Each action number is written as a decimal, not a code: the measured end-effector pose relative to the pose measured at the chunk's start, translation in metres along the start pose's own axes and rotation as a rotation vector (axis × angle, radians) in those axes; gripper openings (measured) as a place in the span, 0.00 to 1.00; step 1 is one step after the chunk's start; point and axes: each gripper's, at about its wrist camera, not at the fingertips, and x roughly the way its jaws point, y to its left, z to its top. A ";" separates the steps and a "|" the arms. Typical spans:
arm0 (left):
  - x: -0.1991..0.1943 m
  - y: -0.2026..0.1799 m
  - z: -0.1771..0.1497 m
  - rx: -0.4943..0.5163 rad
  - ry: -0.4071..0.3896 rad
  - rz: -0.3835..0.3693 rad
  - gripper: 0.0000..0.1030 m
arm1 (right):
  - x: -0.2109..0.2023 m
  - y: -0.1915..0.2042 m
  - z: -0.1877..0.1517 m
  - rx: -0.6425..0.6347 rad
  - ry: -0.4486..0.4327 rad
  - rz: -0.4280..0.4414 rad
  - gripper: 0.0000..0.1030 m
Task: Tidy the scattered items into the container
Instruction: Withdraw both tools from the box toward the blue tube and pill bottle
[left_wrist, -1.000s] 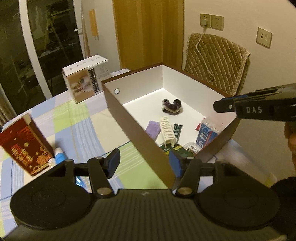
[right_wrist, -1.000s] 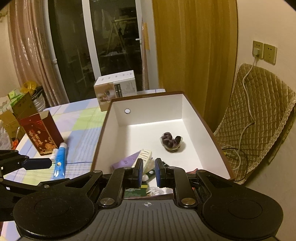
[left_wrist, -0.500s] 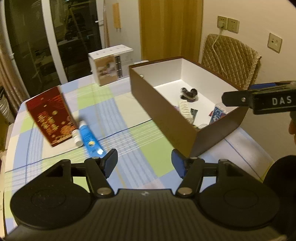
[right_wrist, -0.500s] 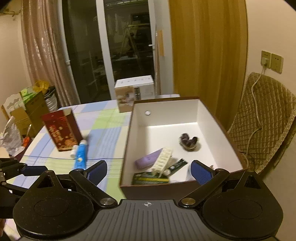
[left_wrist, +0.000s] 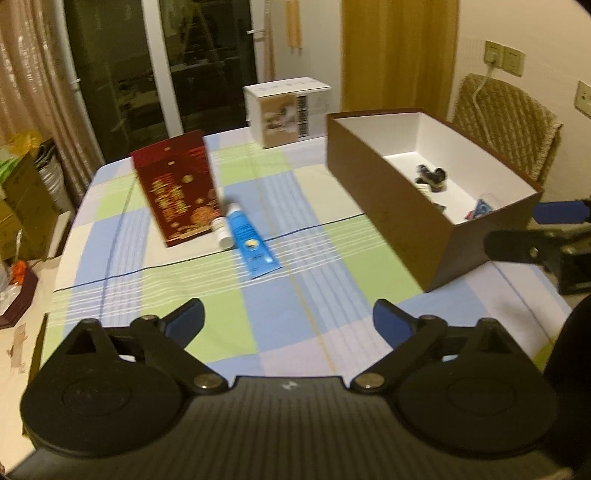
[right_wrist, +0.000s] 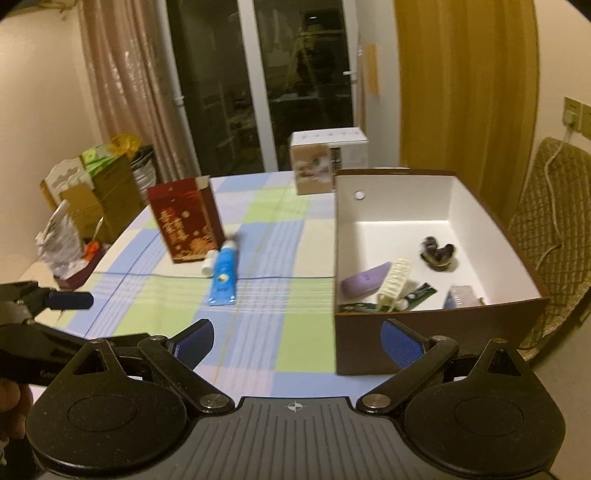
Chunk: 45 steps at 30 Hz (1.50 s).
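A brown box with a white inside (left_wrist: 388, 192) (right_wrist: 436, 325) stands on the right of the checked tablecloth. It holds a purple case (right_wrist: 365, 282), a cream hair clip (right_wrist: 395, 280), a dark scrunchie (right_wrist: 437, 253) and some packets. A blue tube (left_wrist: 248, 240) (right_wrist: 223, 275) with a white cap lies on the cloth beside a dark red carton (left_wrist: 176, 192) (right_wrist: 186, 218). My left gripper (left_wrist: 288, 321) is open and empty, above the near cloth. My right gripper (right_wrist: 297, 338) is open and empty, in front of the box's near left corner.
A white and brown carton (left_wrist: 286, 110) (right_wrist: 325, 162) stands at the table's far edge. A quilted chair (left_wrist: 506, 122) (right_wrist: 550, 236) sits behind the box. Bags and cartons (right_wrist: 96, 184) crowd the floor at the left.
Both grippers have pulled back from the box and swung left. The right gripper went from shut to wide open; the left opened wider. The tube and red carton now sit mid-view.
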 end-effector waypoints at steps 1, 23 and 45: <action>0.000 0.004 -0.001 -0.010 0.000 0.011 0.95 | 0.001 0.002 0.000 -0.006 0.000 0.004 0.99; 0.058 0.076 0.003 -0.136 0.013 0.060 0.97 | 0.071 0.049 0.011 -0.106 0.054 0.098 0.99; 0.158 0.126 0.023 -0.191 0.000 0.048 0.95 | 0.190 0.068 0.020 -0.213 0.107 0.094 0.98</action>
